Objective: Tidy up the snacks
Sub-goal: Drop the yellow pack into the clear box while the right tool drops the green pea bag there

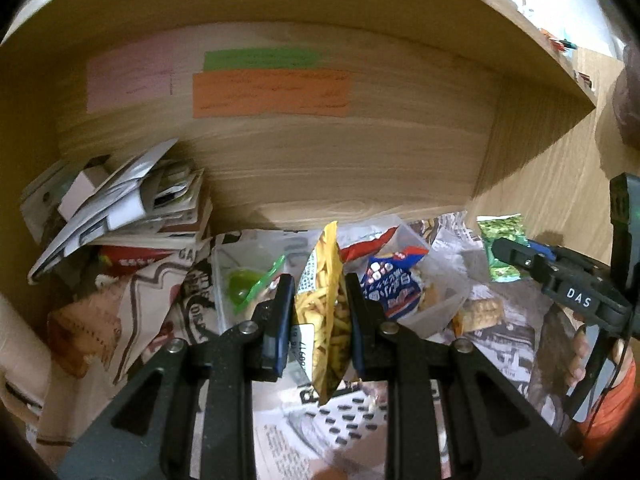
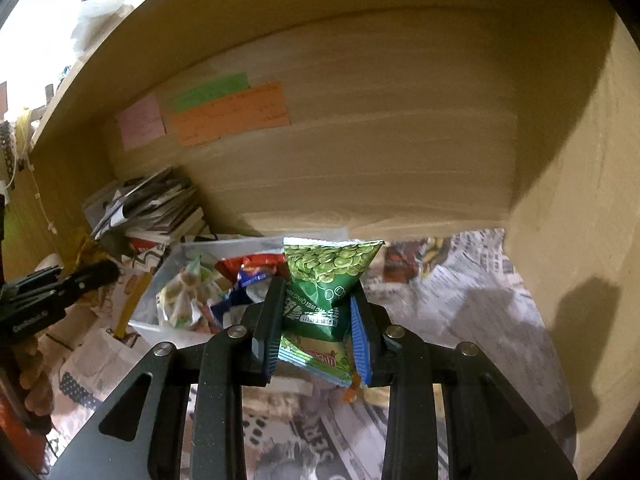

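Note:
My left gripper is shut on a yellow packet of fries snack, held edge-on above the newspaper-covered surface, just in front of a clear plastic bin. The bin holds a blue-white packet, a red packet and a green-lidded cup. My right gripper is shut on a green pea snack packet, held right of the bin. In the left wrist view the right gripper shows at the right with the green packet.
A messy stack of books and papers lies at the back left against the wooden cabinet wall, which carries pink, green and orange notes. Newspaper covers the surface. A small snack bar lies right of the bin.

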Tool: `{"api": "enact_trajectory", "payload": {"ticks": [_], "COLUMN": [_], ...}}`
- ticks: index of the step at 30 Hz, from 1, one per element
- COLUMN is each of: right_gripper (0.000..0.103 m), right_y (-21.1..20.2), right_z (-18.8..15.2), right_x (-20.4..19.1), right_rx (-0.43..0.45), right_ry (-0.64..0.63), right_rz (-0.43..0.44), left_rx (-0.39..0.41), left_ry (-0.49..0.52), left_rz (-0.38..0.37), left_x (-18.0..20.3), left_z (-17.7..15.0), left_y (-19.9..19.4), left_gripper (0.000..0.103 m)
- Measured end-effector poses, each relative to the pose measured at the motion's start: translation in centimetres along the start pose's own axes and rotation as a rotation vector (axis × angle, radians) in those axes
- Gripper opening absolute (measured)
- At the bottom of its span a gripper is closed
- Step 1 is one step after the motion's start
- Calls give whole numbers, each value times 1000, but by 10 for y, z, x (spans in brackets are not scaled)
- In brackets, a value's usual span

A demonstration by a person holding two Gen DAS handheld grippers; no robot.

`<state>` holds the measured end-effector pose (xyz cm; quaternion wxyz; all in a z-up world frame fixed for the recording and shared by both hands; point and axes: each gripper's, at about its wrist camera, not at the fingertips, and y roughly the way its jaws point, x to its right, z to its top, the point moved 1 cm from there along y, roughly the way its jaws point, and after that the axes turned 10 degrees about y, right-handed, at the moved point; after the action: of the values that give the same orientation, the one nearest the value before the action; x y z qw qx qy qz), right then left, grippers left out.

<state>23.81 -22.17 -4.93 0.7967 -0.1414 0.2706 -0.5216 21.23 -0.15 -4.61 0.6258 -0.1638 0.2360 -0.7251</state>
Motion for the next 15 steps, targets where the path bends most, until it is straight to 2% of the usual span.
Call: {"api": "enact_trajectory", "payload": {"ticks": [9, 15], "right_gripper": [28, 28], "right_y": [31, 52], "right_z": [10, 9], "right_x": [-6, -10], "right_rx": [-40, -80], "right_ry": [-28, -65], "right_rz": [28, 6], "left_rx": [-63, -103], "left_ry": [-30, -28], "left_rz": [-39, -58], "left_x": [-5, -2], "left_z": [16, 22], "left_y": [44, 69], "left_gripper": [24, 24]}}
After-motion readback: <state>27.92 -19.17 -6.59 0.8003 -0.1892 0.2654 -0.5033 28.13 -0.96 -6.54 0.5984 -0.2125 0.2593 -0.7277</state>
